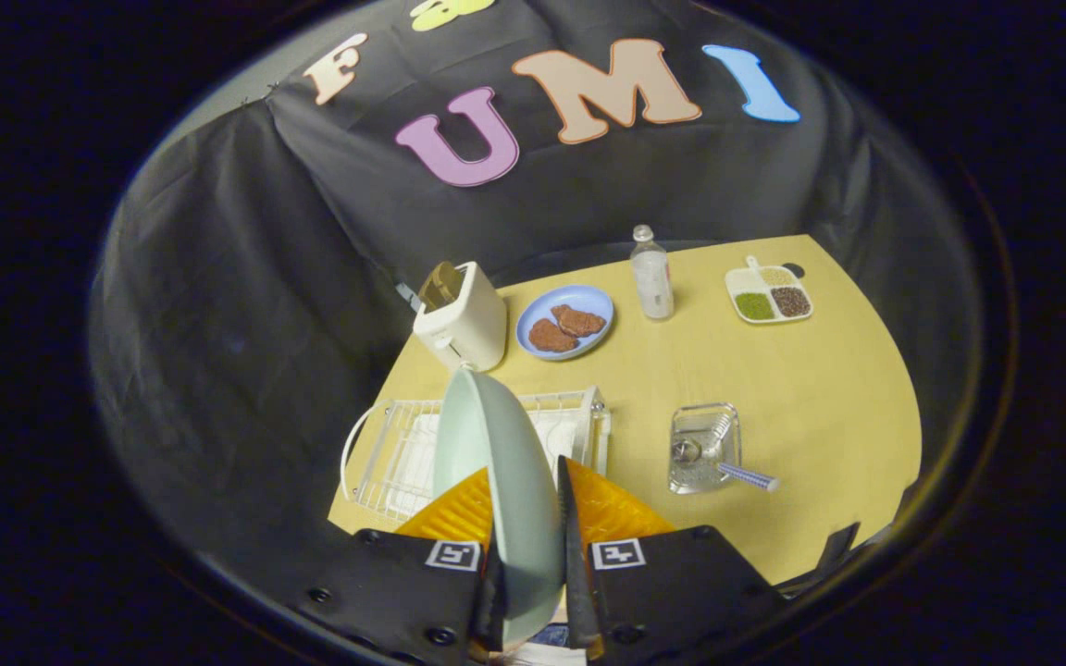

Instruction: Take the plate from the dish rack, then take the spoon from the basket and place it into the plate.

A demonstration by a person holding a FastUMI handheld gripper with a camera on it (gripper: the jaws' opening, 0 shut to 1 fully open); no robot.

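Observation:
A pale green plate (501,462) stands on edge between my fingers, with my gripper (526,518) shut on its lower rim. It is held up above the white wire dish rack (385,444), which lies just beyond the fingers on the yellow table (811,398). To the right of the rack sits a small clear basket (701,453) with a spoon (727,467) in it; the spoon's patterned handle sticks out over the basket's right side.
Beyond the rack stand a white toaster (461,316), a blue plate with brown patties (564,321) and a clear bottle (651,275). A white divided dish of grains (768,296) sits at the table's far right. Black cloth walls the booth behind.

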